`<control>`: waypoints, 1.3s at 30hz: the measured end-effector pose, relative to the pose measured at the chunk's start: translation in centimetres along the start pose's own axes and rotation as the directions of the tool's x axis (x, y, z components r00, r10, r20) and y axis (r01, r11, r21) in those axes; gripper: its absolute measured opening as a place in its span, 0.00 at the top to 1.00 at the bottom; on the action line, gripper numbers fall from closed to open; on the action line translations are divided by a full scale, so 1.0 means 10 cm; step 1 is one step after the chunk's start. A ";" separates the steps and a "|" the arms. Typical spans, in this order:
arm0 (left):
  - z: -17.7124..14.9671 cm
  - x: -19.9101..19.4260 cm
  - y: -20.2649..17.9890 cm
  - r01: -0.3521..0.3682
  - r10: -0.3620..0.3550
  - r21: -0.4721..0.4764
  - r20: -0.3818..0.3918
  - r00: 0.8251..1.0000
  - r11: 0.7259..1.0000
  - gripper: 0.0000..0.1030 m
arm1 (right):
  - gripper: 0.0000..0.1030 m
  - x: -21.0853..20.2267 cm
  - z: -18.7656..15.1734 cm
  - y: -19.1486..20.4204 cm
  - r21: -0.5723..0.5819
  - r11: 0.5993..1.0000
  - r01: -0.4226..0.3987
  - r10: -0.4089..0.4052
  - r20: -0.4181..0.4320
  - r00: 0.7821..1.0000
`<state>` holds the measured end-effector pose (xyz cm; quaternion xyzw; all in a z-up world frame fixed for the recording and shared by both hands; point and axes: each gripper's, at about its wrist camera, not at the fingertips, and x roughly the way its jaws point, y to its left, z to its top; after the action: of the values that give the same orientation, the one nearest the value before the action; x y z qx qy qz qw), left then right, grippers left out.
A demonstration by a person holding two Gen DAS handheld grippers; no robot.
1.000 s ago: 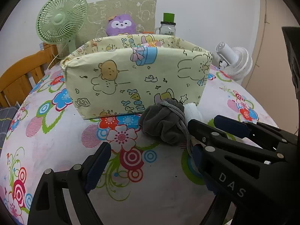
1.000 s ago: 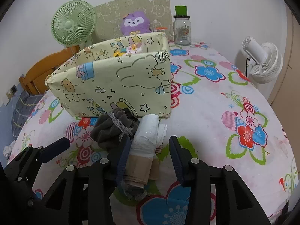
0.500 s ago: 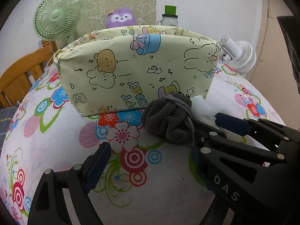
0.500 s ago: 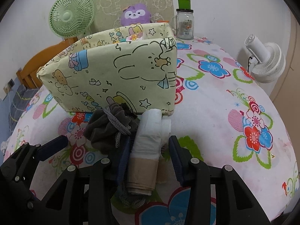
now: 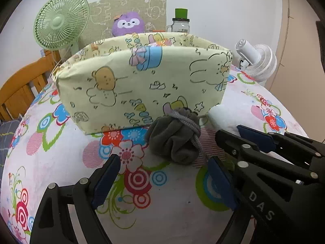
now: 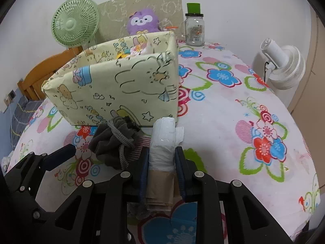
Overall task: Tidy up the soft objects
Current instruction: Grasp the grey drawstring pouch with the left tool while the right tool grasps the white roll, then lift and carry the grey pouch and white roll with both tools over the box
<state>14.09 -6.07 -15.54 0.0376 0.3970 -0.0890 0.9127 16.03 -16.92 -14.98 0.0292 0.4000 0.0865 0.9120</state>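
Right gripper [image 6: 161, 162] jaws closing on the white plastic roll [image 6: 163, 142], pads against both sides; roll lies on the flowered tablecloth [image 6: 233, 122] just before the box's right front corner. Left gripper [image 5: 162, 181] spread wide, empty. Grey drawstring pouch [image 5: 175, 138] touches the fabric box [image 5: 142, 85] front. Judgement: early stage; neither item boxed yet.

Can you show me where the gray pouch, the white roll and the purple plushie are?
gray pouch [image 5: 174, 140]: left wrist view, bunched cloth.
white roll [image 6: 162, 142]: right wrist view, plastic-wrapped middle.
purple plushie [image 6: 142, 21]: right wrist view, its face.
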 end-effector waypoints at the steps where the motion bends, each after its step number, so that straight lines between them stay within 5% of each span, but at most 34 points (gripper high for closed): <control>1: 0.01 0.00 -0.02 -0.003 0.003 0.004 0.004 1.000 1.000 0.14 | 0.73 -0.02 0.00 -0.01 0.002 1.000 0.001 -0.001 0.004 1.000; 32: 0.29 0.28 -0.20 0.010 -0.009 0.070 -0.012 1.000 0.997 0.14 | 0.73 0.03 0.14 -0.34 0.068 0.997 0.034 -0.034 0.002 0.999; 39: 0.31 0.32 -0.17 0.024 -0.022 0.055 -0.038 0.999 0.998 0.31 | 0.73 0.06 0.15 -0.31 0.062 0.998 0.031 -0.030 -0.007 1.000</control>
<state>18.12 -8.55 -15.77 0.0599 0.4117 -0.1094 0.9027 17.98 -19.83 -14.81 0.0511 0.4056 0.0603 0.9106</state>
